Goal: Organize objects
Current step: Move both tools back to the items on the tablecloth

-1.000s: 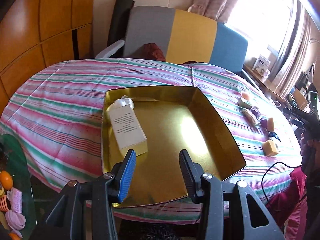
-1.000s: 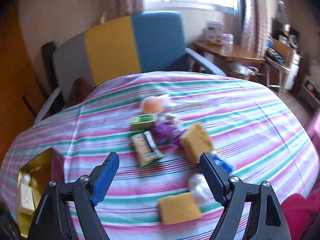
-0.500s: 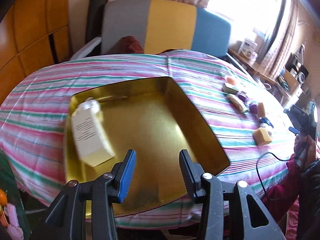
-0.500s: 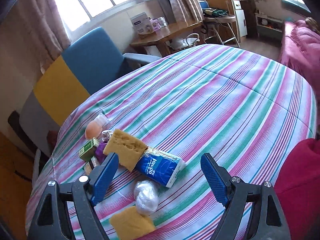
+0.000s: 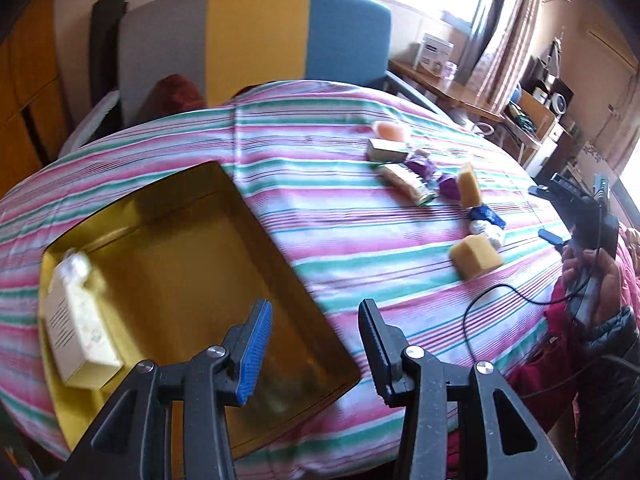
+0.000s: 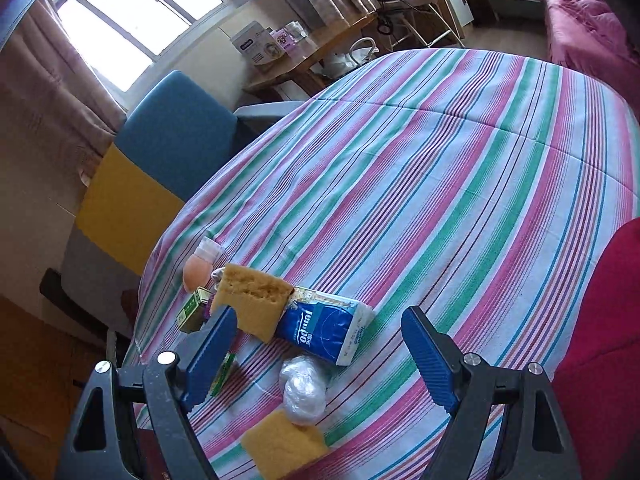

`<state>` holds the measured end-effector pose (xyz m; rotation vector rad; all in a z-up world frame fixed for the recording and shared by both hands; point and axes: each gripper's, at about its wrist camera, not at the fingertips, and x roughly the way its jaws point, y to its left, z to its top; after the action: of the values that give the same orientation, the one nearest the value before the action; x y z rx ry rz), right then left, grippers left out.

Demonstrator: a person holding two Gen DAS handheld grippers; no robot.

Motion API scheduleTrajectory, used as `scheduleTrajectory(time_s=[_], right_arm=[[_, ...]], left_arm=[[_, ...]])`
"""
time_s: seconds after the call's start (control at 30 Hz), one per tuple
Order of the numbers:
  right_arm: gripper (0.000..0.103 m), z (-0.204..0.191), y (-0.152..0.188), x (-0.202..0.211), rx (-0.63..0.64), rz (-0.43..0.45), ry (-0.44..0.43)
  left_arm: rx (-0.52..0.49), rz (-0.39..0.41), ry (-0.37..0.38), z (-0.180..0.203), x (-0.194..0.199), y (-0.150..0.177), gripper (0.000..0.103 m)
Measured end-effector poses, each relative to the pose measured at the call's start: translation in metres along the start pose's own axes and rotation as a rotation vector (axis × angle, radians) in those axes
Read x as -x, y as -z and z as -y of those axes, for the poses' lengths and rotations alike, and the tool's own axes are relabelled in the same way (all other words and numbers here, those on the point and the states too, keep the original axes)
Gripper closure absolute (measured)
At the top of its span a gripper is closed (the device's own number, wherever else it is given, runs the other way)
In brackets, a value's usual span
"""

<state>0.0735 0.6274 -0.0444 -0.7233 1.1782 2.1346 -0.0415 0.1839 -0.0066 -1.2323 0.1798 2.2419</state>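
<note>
A gold tray [image 5: 276,248] lies on the striped tablecloth with a white boxed bottle [image 5: 78,322] at its left side. My left gripper [image 5: 314,350] is open and empty above the tray's near right corner. My right gripper [image 6: 320,354] is open and empty, just above a blue tissue pack [image 6: 324,330], a clear plastic ball [image 6: 302,390] and two yellow sponges [image 6: 254,300] [image 6: 282,446]. The same pile shows in the left wrist view, sponge [image 5: 476,256] nearest. A peach bottle [image 6: 198,270] and a green box [image 6: 194,310] lie behind.
A grey, yellow and blue chair [image 5: 256,44] stands behind the table. A wooden side table [image 6: 304,64] with boxes is near the window. A black cable [image 5: 500,296] crosses the table's right edge. Red clothing [image 6: 600,340] is at the near right.
My left gripper has swung right, so the tray now sits left and the object pile is in view. My right gripper has turned and closed in over the tissue pack and sponges.
</note>
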Motion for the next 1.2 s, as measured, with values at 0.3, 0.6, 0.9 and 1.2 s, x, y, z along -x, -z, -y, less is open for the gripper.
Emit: scheduleTrajectory(time_s=[0.3,0.6,0.9,1.2], right_arm=[[0.018,0.001,0.002,-0.003,0.006,-0.032,-0.032],[0.016,-0.004,0.003,-0.011,0.026,-0.073,-0.057],[0.016,-0.012,0.006,-0.021,0.06,-0.127,-0.081],[0.015,-0.012,0.007,-0.024,0.063,-0.144,-0.092]], left_arm=[[-0.042,-0.056,0.092,0.053,-0.054,-0.052,0.058],[-0.021,-0.149,0.148,0.092,-0.133,-0.095,0.055],[0.062,-0.196,0.14,0.107,-0.204,-0.131,0.043],[0.084,-0.236,0.085,0.127,-0.257,-0.157,0.037]])
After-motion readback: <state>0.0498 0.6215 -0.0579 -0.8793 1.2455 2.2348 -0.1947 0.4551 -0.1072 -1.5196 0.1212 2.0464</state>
